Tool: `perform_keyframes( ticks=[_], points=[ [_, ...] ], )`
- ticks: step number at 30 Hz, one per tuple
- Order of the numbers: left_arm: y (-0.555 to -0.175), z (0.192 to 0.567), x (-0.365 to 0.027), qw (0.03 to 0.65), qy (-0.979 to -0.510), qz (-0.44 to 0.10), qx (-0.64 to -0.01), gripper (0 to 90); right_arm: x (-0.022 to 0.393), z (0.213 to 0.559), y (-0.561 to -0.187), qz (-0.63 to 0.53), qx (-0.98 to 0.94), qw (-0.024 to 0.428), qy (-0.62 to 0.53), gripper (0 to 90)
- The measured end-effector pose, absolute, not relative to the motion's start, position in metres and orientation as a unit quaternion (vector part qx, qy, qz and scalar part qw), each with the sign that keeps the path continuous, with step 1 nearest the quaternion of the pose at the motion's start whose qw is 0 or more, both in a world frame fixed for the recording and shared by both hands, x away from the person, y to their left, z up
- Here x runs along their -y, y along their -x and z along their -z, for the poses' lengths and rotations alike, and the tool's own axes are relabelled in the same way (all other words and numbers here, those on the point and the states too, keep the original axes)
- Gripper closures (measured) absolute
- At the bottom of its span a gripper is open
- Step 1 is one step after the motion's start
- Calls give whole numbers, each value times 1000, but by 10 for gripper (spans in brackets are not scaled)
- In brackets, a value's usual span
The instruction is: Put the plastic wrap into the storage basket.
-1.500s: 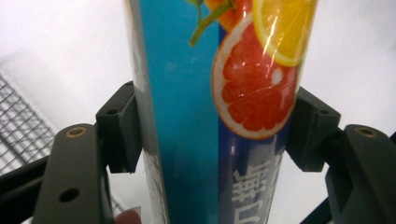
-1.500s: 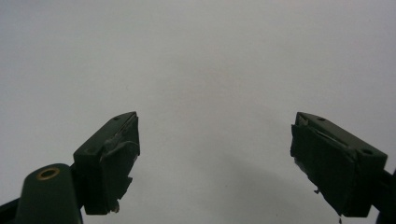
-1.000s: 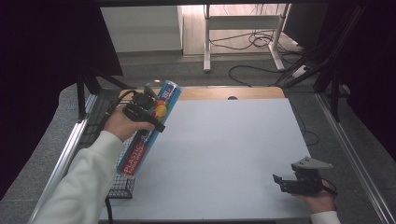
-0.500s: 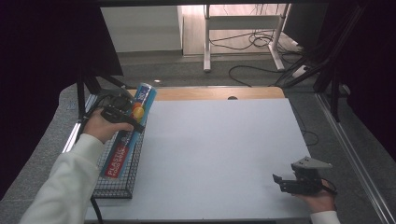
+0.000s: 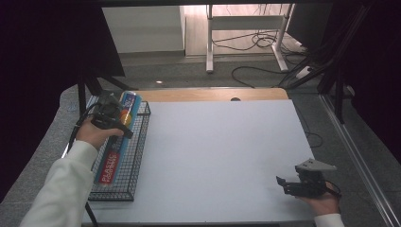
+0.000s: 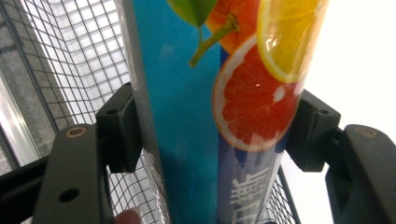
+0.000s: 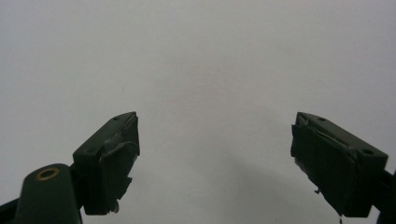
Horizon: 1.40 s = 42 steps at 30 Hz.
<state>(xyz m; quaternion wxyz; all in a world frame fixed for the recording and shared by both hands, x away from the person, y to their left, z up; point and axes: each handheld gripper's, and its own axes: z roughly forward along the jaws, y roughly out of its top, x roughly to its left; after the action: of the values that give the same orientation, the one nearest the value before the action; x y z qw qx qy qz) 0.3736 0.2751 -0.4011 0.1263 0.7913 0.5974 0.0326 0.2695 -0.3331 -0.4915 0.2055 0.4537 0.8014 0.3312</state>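
1. The left tool (image 5: 115, 119) sits at about 9 o'clock on the desk (image 5: 213, 156), over the far end of a black wire basket (image 5: 125, 175) that stands along the desk's left edge.
2. Its two black jaws are clamped on a long blue plastic wrap box (image 6: 219, 116), one pad on each long side; the left gripper view shows printed orange and lemon slices between them.
3. In the high view the plastic wrap box (image 5: 111, 158) lies lengthwise in the wire basket, its far end tilted up on the basket's far rim at about 11 o'clock, its near end down toward 7 o'clock.
4. The wire mesh of the basket (image 6: 70, 56) shows to the left of the box in the left gripper view.
5. The right tool (image 5: 295, 182) rests at about 5 o'clock, near the desk's front edge, well apart from the basket.
6. Its jaws stand wide apart with nothing between them, and the right gripper view shows bare white desk (image 7: 201, 70) beyond the right tool (image 7: 215, 154).
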Motion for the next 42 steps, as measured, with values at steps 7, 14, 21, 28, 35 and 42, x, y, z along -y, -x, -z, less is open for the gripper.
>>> perform_keyframes(
  ticks=[7,14,21,28,35,42],
  points=[
    [-377,421,-279,114,-779,-33,-615,318,332,492,-269,-330,-802,205,-453,161],
    [-382,443,-276,99,-771,-36,-628,317,332,492,-269,-330,-802,205,-453,161],
    [-390,460,-274,88,-757,-47,-645,315,332,492,-269,-328,-804,205,-453,161],
    [-397,483,-270,71,-745,-65,-660,302,333,493,-269,-327,-804,205,-453,161],
    [-388,460,-264,97,-751,-112,-643,150,332,492,-268,-327,-804,206,-451,161],
    [-365,438,-270,176,-758,-112,-617,144,332,492,-268,-329,-804,206,-451,161]
  ],
)
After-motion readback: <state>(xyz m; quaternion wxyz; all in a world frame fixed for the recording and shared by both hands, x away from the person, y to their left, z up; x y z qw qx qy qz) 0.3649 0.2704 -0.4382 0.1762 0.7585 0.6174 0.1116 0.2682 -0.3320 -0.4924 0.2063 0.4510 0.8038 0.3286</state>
